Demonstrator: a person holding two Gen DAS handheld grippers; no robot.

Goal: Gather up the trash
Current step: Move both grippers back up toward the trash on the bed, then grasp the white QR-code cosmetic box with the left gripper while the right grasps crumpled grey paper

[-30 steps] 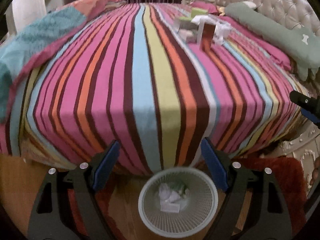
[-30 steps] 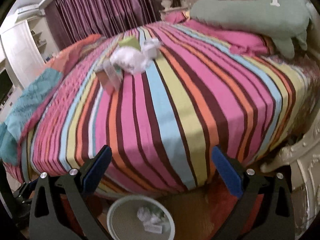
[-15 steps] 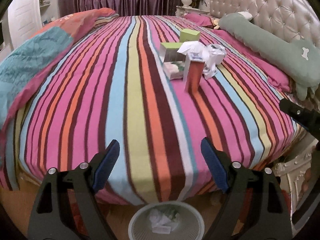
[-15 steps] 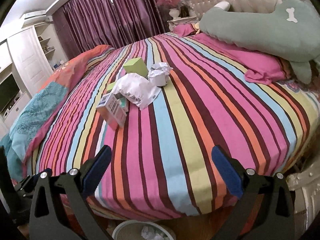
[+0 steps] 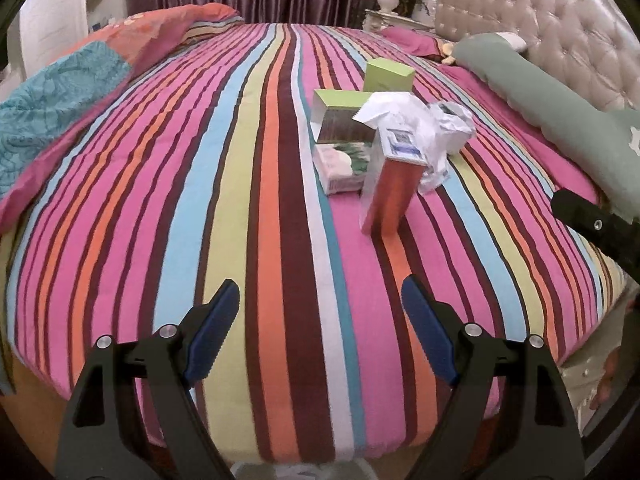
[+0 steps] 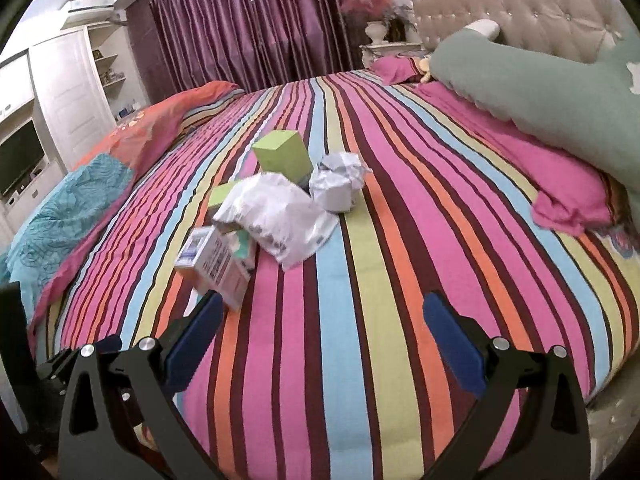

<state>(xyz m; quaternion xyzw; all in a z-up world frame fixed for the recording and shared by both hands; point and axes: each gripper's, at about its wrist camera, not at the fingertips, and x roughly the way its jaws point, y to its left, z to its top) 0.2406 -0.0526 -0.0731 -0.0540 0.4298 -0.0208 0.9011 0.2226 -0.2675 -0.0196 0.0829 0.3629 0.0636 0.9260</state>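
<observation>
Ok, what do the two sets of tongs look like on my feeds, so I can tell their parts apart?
Both look identical: the left tongs and right tongs have matte black angular frames with triangular cut-outs, silver round screw heads at the joints, and blue pads with ridged inner faces. No cables, labels or sleeves are visible.
</observation>
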